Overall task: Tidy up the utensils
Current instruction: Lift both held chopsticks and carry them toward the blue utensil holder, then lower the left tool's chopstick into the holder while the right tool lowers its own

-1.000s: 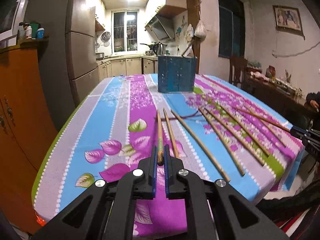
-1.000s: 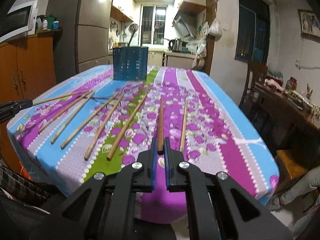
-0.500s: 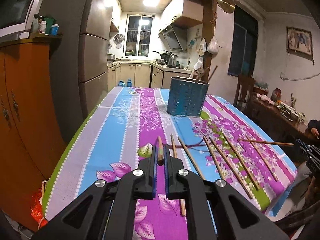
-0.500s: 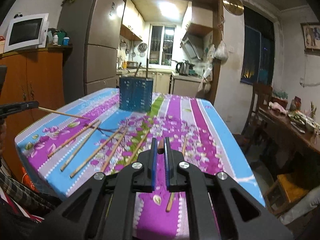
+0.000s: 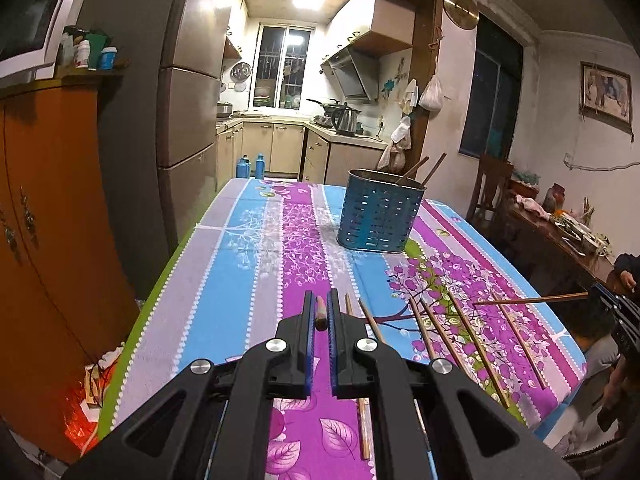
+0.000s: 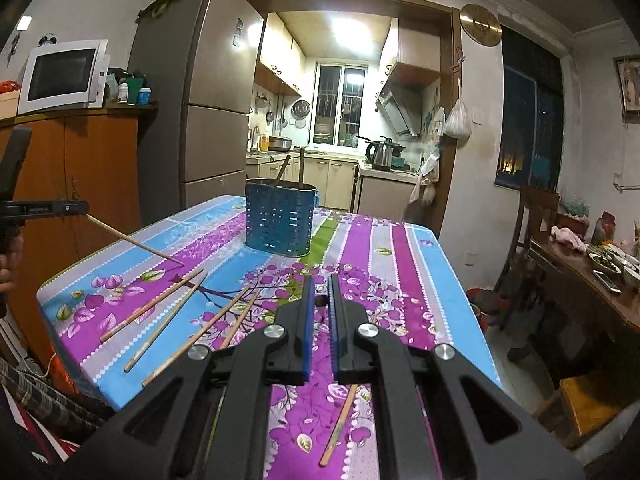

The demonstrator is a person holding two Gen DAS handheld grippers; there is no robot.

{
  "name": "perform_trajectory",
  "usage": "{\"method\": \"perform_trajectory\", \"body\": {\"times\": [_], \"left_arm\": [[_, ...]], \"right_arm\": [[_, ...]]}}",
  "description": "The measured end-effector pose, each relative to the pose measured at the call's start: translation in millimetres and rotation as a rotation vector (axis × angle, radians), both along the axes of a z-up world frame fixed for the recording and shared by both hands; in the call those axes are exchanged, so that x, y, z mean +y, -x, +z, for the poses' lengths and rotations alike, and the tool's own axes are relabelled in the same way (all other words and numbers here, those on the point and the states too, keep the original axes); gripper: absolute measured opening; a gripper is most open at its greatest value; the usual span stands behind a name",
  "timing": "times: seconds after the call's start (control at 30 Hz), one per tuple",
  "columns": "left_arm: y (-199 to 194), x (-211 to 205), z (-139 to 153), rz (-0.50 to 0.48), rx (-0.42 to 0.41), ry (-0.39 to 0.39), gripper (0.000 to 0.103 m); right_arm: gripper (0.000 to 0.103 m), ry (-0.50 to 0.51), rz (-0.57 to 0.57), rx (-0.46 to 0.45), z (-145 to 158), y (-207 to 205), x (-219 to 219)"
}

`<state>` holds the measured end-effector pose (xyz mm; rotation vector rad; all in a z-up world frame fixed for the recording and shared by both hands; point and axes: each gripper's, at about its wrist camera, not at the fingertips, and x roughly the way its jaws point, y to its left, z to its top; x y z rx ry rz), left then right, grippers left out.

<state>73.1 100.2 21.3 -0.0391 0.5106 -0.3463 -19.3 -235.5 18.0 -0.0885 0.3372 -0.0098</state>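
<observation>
Above the near edge of the surface (image 5: 240,272), the left tool (image 5: 319,312) is clamped on one chopstick (image 5: 320,312), seen end-on between its blue pads. The right tool (image 6: 319,300) is likewise clamped on a chopstick; from the left wrist view that stick (image 5: 528,300) juts level over the far right side of the cloth. Both sticks hang clear of the cloth. The blue perforated holder (image 5: 378,216) stands upright toward the far end of the surface, well apart from both tools, with two sticks already leaning out of it. Several loose chopsticks (image 5: 448,328) lie on the floral cloth between the tools and the holder.

The step in hand appears to be carrying both sticks to the holder. To do it well, each tool should travel high enough that the trailing end clears the loose sticks and the holder's rim. Each stick should probably be tipped toward vertical before it goes over the opening, and lowered into a free gap beside the two already inside. Approaching one tool at a time would avoid the sticks crossing. Letting go only once the lower end is well inside should prevent a bounce-out.
</observation>
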Motion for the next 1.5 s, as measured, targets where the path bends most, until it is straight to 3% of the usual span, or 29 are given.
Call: {"method": "perform_trajectory", "body": {"times": [0.37,0.73,1.13,1.5], "left_arm": [[-12.1,-2.6,23.2,-0.015,-0.029,0.018,0.007],[-25.8,-12.5,59.2,-0.045,-0.080,0.028,0.007],[-50.8,-16.7,76.7,-0.074,-0.063,0.050,0.007],[-84.3,-34.1,118.6,-0.103,-0.132,0.053,0.007]], "right_arm": [[0.005,-0.010,0.015,-0.062,25.0,-14.7,-7.9],[0.005,-0.052,0.065,-0.046,45.1,-45.5,-23.2],[0.005,-0.025,0.082,-0.049,71.2,-65.4,-29.4],[0.005,0.016,0.109,-0.097,116.0,-99.9,-28.5]]}}
